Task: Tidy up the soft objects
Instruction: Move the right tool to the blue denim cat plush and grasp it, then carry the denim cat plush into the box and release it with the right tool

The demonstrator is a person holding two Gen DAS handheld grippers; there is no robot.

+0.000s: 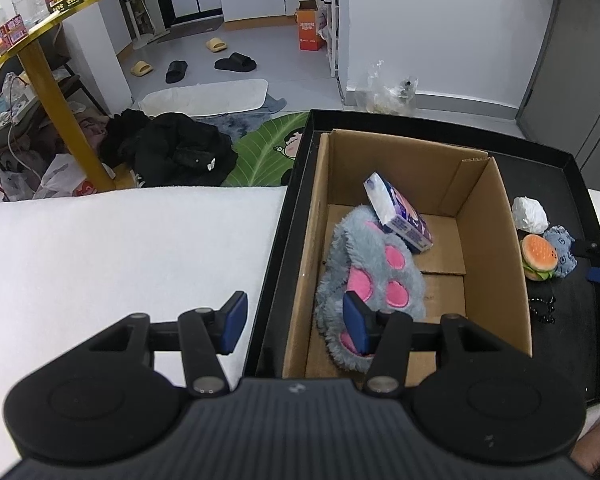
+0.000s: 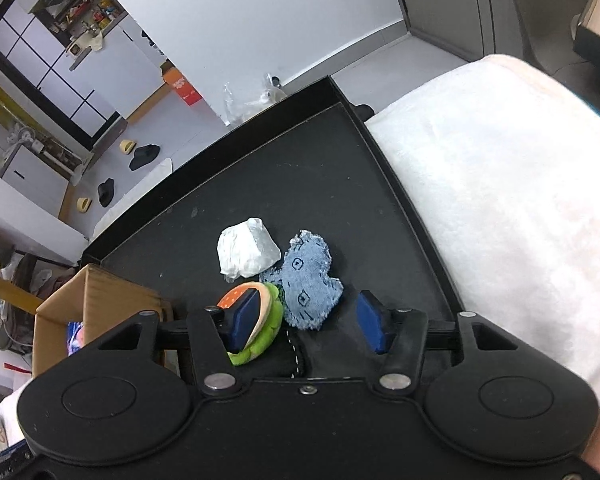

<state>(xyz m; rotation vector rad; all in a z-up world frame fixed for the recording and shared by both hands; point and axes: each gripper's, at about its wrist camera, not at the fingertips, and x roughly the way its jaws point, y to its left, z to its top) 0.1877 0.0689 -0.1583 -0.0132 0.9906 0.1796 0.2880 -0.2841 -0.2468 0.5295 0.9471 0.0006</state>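
The black tray (image 1: 284, 216) rests on a white blanket (image 1: 120, 248). A cardboard box (image 1: 496, 216) stands inside the tray, at its left side.

Box contents: a grey plush paw (image 1: 364, 276) with pink pads lies on the box floor. A tissue pack (image 1: 400, 216) leans tilted on the upper end of the paw.

Left gripper (image 1: 296, 322): fingers are spread wide and hold nothing. It hovers over the near left wall of the box. The left pad is over the blanket; the right pad is in front of the paw. Contact between pad and paw cannot be determined.

Tray floor, right of the box: a white wad (image 2: 247, 252), a blue cloth (image 2: 308, 280) and a burger plush (image 2: 260, 320) lie in a cluster, each touching or just beside the next. The wad lies farthest from the camera. The burger is nearest the box. A dark stitched item (image 2: 288, 352) lies just behind the burger, partly hidden.

Right gripper (image 2: 308, 322): fingers are spread wide and hold nothing. The left pad overlaps the burger in view; the right pad is over bare tray. The near end of the cloth lies between the two pads.
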